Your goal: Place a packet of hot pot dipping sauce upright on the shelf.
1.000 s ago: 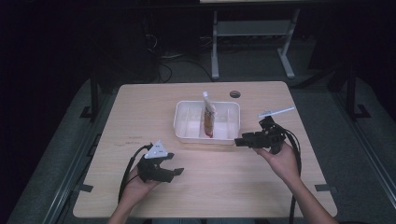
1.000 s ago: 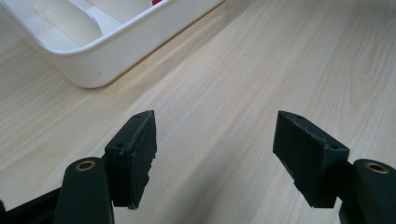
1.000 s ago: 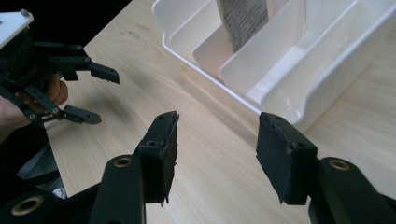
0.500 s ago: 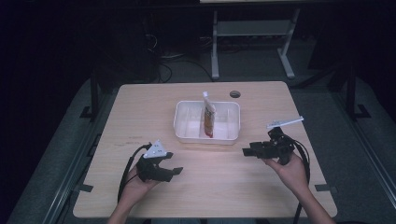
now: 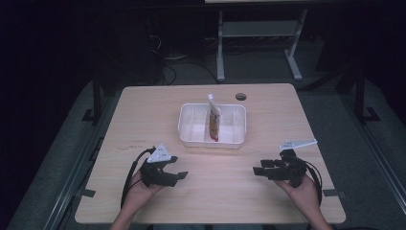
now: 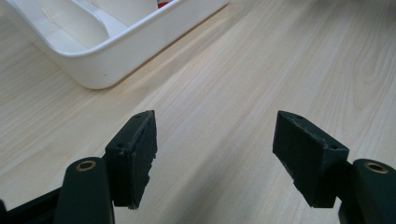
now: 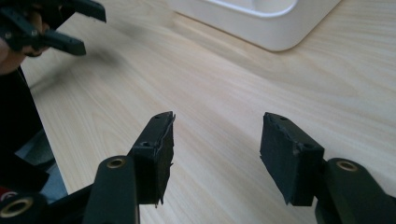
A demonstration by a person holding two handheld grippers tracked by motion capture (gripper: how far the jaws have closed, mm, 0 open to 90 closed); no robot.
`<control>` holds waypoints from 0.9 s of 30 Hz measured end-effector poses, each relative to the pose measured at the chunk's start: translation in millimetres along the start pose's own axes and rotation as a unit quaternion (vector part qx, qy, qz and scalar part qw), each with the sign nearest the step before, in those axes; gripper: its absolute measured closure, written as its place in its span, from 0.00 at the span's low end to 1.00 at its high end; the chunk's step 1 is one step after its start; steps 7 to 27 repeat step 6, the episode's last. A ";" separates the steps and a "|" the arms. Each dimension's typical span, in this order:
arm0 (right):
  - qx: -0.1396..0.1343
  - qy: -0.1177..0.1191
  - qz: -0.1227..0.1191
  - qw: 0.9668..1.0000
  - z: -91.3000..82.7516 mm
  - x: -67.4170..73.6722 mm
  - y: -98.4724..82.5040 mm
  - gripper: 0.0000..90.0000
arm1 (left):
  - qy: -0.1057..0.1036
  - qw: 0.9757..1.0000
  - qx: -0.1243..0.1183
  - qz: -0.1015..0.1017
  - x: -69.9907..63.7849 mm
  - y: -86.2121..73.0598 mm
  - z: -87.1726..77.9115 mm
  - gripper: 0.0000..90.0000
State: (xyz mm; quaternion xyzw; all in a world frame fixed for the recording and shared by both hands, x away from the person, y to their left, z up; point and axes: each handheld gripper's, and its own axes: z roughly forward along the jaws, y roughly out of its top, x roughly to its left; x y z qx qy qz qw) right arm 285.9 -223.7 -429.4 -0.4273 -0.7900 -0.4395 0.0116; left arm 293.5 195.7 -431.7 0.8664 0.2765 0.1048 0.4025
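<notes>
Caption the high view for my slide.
Open left gripper and right gripper rest on the table near a white tray holding a sachet.

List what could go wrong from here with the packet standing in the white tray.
1. The packet stands upright and leaning in the white tray; a nudge could tip it over.
2. The tray looks light, so a one-sided push from either gripper might slide it across the table.
3. Both the left gripper and right gripper are open and empty, well short of the tray.
</notes>
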 end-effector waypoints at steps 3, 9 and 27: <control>-0.005 0.002 -0.008 1.000 -3.4 0.4 -5.8 0.47 | 0.001 1.000 -0.001 0.003 -0.1 0.4 -0.2 0.33; -0.018 -0.005 -0.013 1.000 -8.8 0.9 -14.6 0.47 | 0.000 1.000 -0.004 0.002 -0.6 1.0 -0.3 0.33; -0.018 -0.005 -0.013 1.000 -8.8 0.9 -14.6 0.47 | 0.000 1.000 -0.004 0.002 -0.6 1.0 -0.3 0.33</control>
